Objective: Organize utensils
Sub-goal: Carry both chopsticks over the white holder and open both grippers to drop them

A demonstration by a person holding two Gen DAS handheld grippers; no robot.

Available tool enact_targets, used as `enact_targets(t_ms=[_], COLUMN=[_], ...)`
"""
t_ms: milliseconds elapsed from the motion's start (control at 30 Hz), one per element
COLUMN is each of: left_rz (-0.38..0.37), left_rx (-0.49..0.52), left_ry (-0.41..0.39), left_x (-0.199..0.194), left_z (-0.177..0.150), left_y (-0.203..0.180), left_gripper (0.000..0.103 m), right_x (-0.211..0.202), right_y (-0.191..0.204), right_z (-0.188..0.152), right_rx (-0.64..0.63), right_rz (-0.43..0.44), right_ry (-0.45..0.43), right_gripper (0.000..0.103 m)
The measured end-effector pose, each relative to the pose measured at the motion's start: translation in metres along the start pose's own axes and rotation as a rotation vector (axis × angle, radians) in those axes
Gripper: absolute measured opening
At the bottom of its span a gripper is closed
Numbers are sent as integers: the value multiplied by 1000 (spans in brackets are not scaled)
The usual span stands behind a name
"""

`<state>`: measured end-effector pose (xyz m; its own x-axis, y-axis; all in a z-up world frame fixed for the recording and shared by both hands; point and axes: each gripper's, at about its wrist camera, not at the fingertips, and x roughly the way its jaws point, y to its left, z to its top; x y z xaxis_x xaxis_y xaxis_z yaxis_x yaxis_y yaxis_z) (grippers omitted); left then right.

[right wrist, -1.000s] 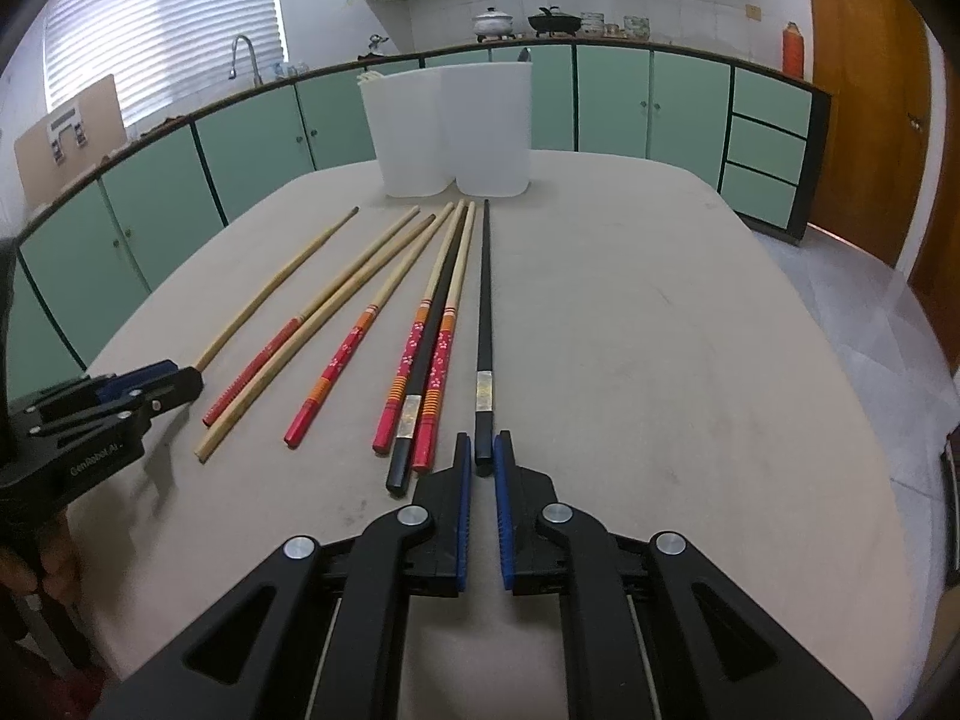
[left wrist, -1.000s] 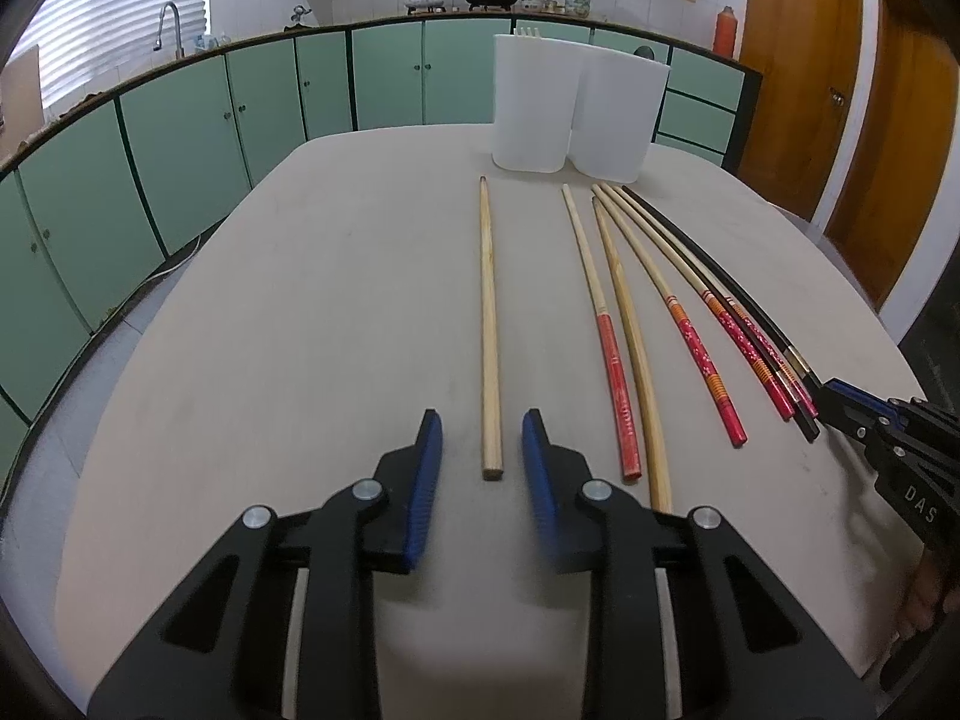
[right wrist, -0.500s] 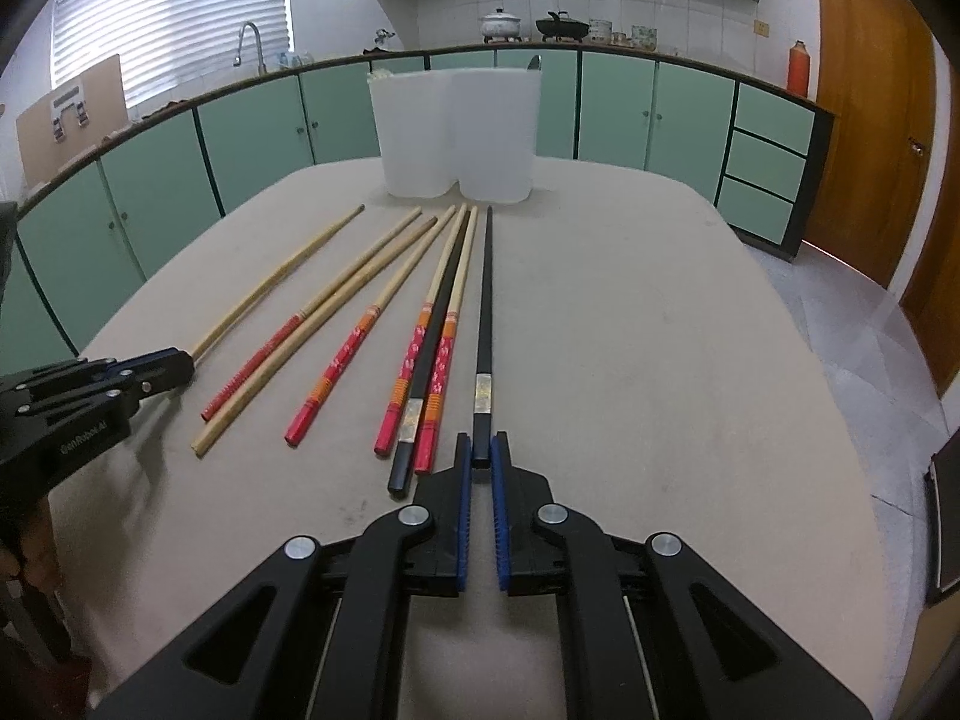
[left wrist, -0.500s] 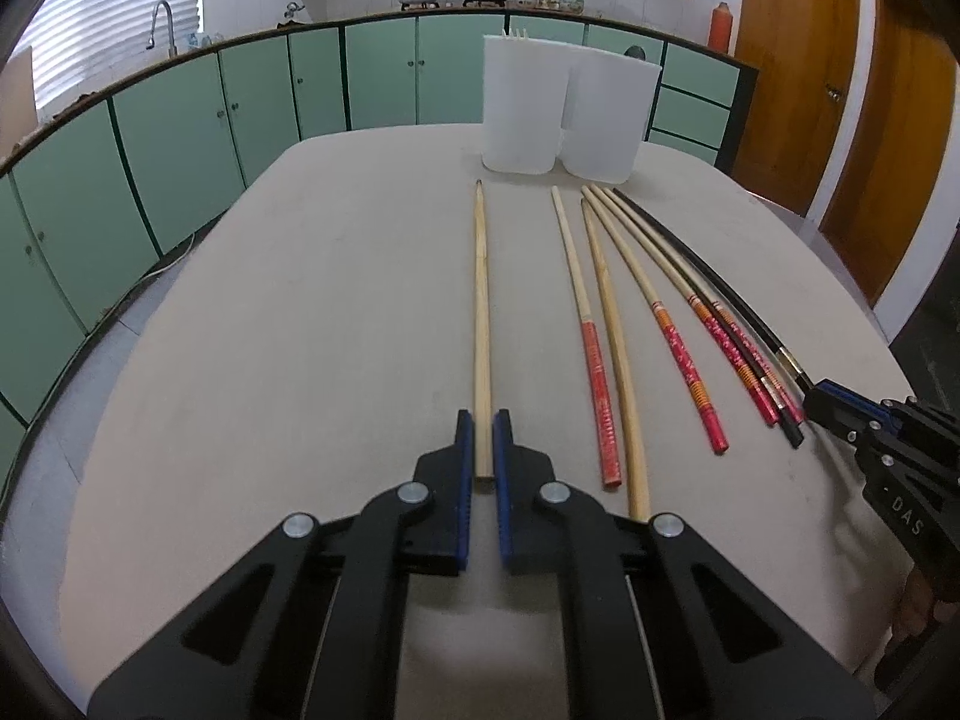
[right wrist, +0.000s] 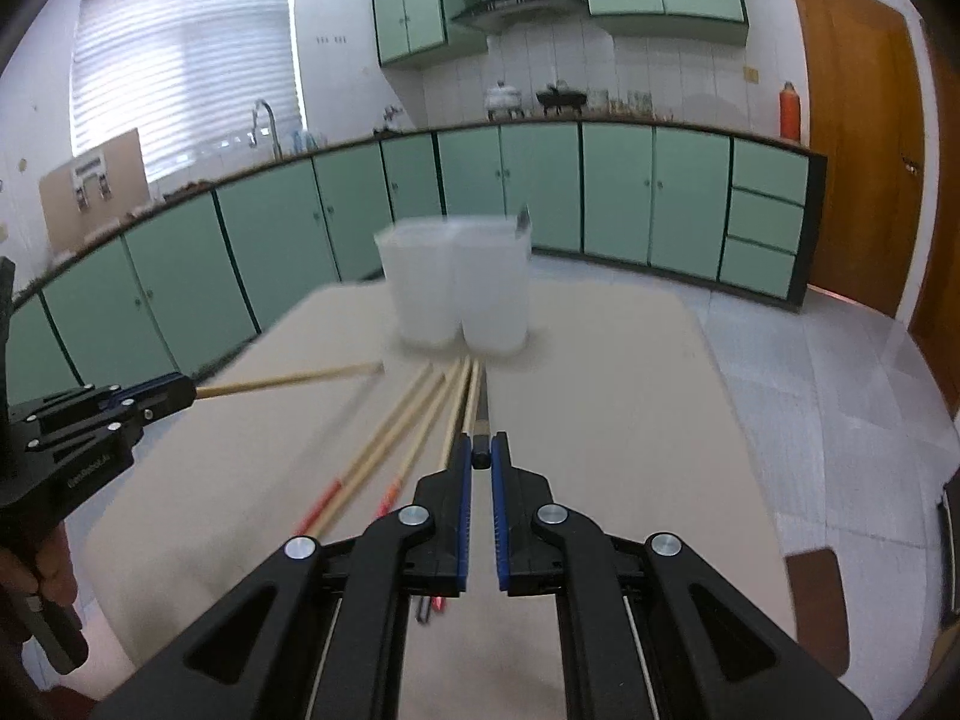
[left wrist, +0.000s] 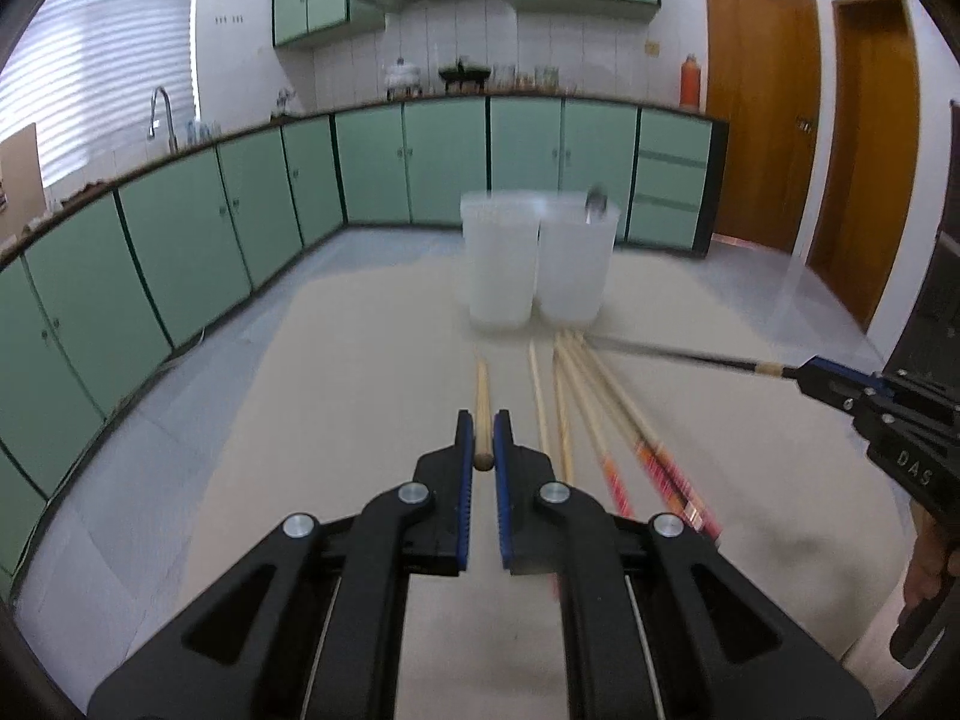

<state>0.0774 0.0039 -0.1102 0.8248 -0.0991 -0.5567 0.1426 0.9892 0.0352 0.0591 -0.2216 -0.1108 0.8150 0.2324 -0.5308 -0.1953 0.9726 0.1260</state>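
1. Left wrist view: your left gripper (left wrist: 483, 441) has its jaws clamped on the near end of a plain wooden chopstick (left wrist: 481, 405), raised off the desk (left wrist: 336, 396) and pointing toward two white containers (left wrist: 537, 261) at the far end. The other chopsticks (left wrist: 585, 414) lie on the desk just right of it.
2. Right wrist view: your right gripper (right wrist: 480, 459) has its jaws closed on the end of a black chopstick (right wrist: 482, 420), lifted above the row.

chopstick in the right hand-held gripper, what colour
Black chopstick with a pale band near the held end, clearest in the left wrist view.
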Motion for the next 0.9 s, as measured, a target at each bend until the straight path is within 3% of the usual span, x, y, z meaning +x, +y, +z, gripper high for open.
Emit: enact_targets(t_ms=[300, 533, 900], left_rz=[-51, -113, -174], left_rx=[-21, -28, -43], left_ry=[-144, -157, -167], left_x=[-25, -18, -13], left_z=[65, 94, 119], left_y=[4, 1, 2], left_gripper=[6, 6, 6], right_x=[-11, -5, 0], right_y=[-13, -22, -20], right_z=[65, 107, 144], right_rx=[42, 39, -29], right_rz=[51, 75, 131], right_ry=[-72, -60, -71], right_gripper=[6, 6, 6])
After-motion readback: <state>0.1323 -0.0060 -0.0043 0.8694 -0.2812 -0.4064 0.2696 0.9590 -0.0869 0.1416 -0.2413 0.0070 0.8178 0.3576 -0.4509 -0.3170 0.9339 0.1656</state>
